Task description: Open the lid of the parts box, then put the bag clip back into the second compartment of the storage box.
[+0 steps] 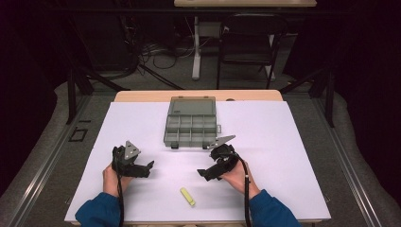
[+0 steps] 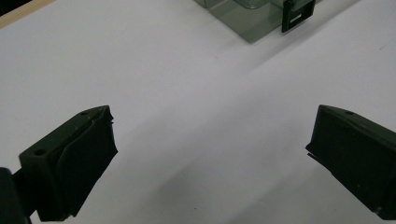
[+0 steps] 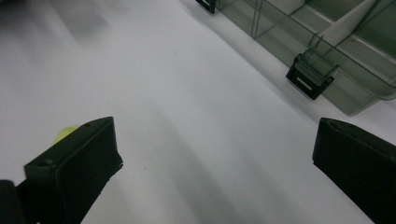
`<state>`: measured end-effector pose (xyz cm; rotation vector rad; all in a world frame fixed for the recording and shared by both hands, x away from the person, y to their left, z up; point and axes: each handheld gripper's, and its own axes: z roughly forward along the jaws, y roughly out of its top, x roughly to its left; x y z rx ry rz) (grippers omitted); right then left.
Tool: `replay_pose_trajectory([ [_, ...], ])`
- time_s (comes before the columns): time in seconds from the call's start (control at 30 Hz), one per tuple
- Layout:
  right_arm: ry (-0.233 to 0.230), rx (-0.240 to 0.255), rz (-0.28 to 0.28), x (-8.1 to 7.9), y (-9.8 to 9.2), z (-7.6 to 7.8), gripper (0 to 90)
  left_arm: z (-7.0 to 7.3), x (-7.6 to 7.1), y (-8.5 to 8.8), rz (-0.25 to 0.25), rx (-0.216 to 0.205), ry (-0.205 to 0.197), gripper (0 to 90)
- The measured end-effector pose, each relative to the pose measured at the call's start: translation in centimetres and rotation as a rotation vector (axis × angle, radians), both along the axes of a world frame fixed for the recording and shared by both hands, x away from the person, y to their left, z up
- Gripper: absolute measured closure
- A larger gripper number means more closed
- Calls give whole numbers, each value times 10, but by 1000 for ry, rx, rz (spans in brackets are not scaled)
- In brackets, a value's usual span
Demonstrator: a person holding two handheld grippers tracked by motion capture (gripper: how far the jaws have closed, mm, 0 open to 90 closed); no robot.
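Note:
A clear grey compartment box (image 1: 191, 121) stands with its lid up at the middle back of the white sheet; its corner (image 2: 252, 16) and its front wall with a black latch (image 3: 310, 77) show in the gripper views. A small yellow piece (image 1: 187, 196) lies near the front edge, and its tip (image 3: 64, 134) peeks past the right gripper's left jaw. My left gripper (image 1: 148, 167) rests low at front left, open, with bare sheet between its jaws (image 2: 210, 140). My right gripper (image 1: 204, 173) sits at front right, pointing left, open with nothing between the jaws (image 3: 215, 144).
The white sheet (image 1: 283, 142) covers a wooden table (image 1: 142, 96). Behind the table are a black chair (image 1: 248, 42), a desk leg and cables on the floor. Black stand legs flank the table on both sides.

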<state>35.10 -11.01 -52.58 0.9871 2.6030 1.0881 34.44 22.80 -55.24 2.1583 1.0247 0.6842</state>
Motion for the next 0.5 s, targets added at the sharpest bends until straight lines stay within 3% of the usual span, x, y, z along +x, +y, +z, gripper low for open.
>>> replay_pose_trajectory([
  [0.5, 19, -11, 79, -23, 24, 5, 0, 1, -2, 2, 13, -6, -12, 0],
])
